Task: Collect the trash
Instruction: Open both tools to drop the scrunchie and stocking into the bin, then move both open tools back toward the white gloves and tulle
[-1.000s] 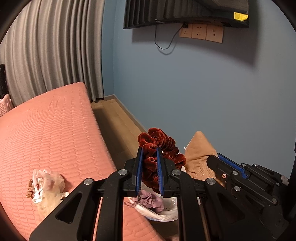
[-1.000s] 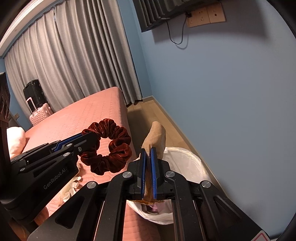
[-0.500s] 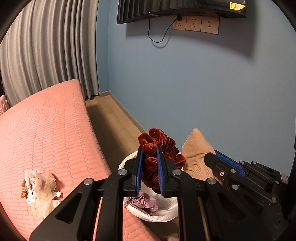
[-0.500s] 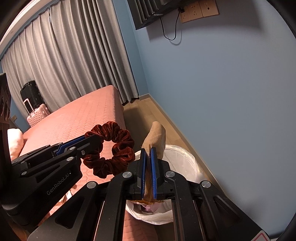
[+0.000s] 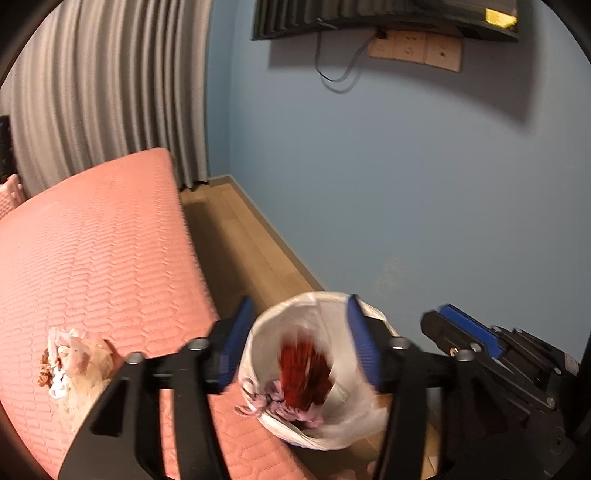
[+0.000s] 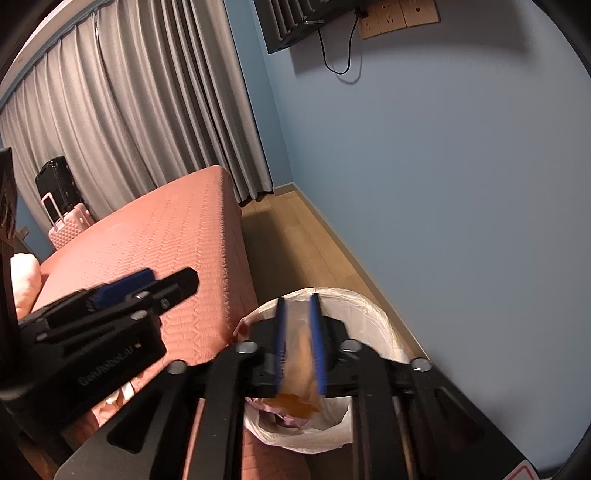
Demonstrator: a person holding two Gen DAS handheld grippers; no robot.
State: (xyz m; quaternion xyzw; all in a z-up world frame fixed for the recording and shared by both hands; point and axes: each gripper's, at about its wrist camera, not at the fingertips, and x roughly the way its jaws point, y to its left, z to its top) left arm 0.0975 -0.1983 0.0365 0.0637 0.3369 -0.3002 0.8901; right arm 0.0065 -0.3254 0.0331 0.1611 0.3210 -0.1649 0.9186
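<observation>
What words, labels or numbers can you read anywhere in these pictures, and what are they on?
None can be read for sure.
White lettering on the left gripper body in the right wrist view: too blurred.
Yellow sticker on the wall-mounted screen: too small.
Red-edged label at the bottom corner: cut off.

The lined bin [image 5: 317,424] stands on the floor [image 5: 251,251] between bed [image 5: 92,258] and wall [image 5: 406,184].
</observation>
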